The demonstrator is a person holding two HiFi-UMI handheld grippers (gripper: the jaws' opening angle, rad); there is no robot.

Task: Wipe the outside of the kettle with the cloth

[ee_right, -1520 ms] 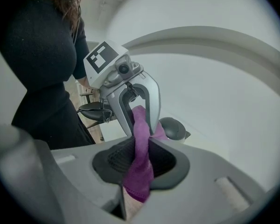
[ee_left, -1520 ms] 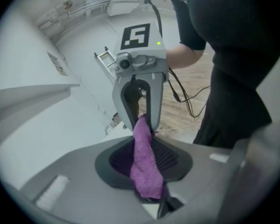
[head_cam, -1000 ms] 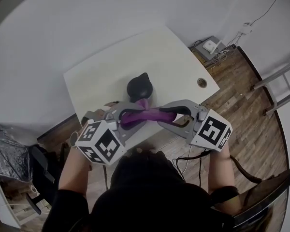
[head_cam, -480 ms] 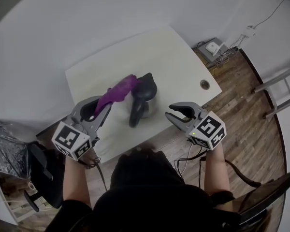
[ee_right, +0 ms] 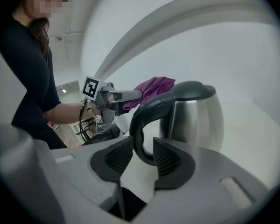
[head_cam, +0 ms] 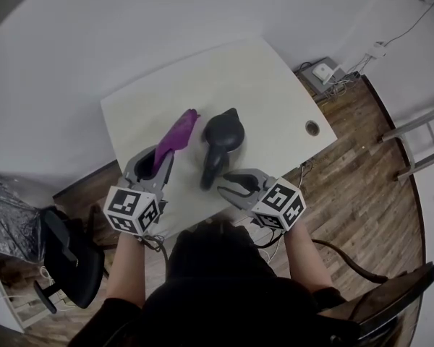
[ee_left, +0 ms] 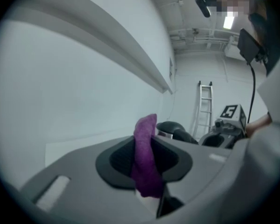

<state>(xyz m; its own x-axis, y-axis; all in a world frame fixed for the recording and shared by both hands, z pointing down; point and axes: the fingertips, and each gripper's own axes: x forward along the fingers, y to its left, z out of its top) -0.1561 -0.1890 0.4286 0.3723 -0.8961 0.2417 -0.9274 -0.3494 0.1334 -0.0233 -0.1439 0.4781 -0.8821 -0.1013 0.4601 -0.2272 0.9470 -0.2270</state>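
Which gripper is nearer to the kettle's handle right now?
Right. The right gripper, its jaws just opened slightly, straddles the handle of the kettle. The left gripper, holding the purple cloth, stands apart beside the kettle's body.

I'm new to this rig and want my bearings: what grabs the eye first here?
The purple cloth, clamped in the left gripper and poking upward. Then the steel kettle beside it, with its black lid and handle, standing on the white table.
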